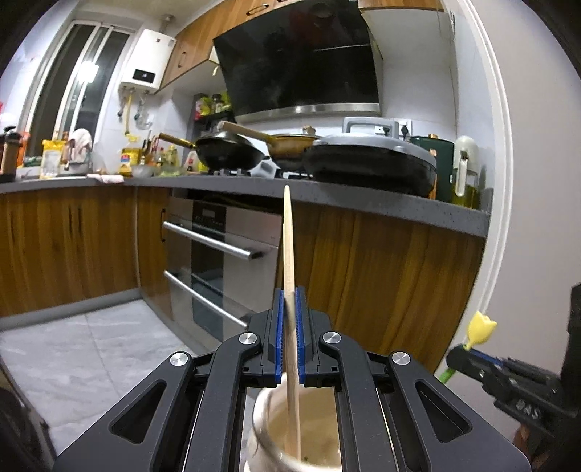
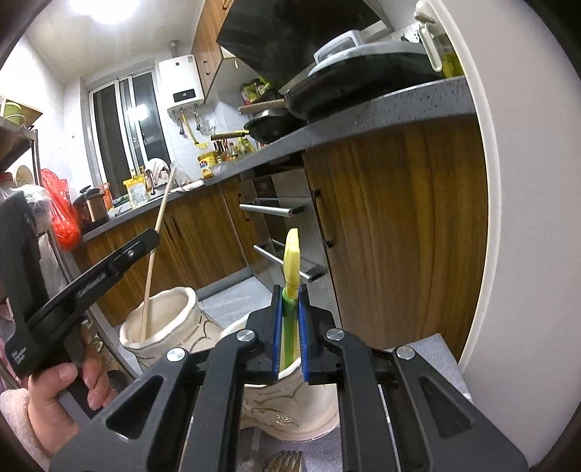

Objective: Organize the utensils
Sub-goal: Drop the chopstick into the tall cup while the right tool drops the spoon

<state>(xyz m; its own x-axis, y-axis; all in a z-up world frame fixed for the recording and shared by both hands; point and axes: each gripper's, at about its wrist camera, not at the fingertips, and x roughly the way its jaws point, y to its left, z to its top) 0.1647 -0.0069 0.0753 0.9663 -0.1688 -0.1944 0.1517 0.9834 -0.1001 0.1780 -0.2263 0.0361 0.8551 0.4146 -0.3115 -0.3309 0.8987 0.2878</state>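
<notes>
The pot [image 1: 268,428] is cut off by the bottom edge. The stick's [image 2: 154,254] lower end is hidden inside it.

Left claw [image 1: 289,308] clamped on a pale wooden stick [image 1: 289,254], blue pads [image 1: 279,334] pressing both sides. Stick stands near upright, lower end inside a cream ceramic holder [image 1: 265,428] directly below. Far right: the right claw [image 1: 458,357] grips a green-stemmed utensil with yellow tulip-shaped top [image 1: 480,326]. Behind, a grey bench [image 1: 363,198] carries pans.

A grey worktop [image 1: 363,203] is running over wooden cabinets [image 1: 381,261]; a ceiling light [image 2: 105,7] is glaring above the window [image 2: 123,127]; grey floor tiles [image 1: 90,345] are showing below.
</notes>
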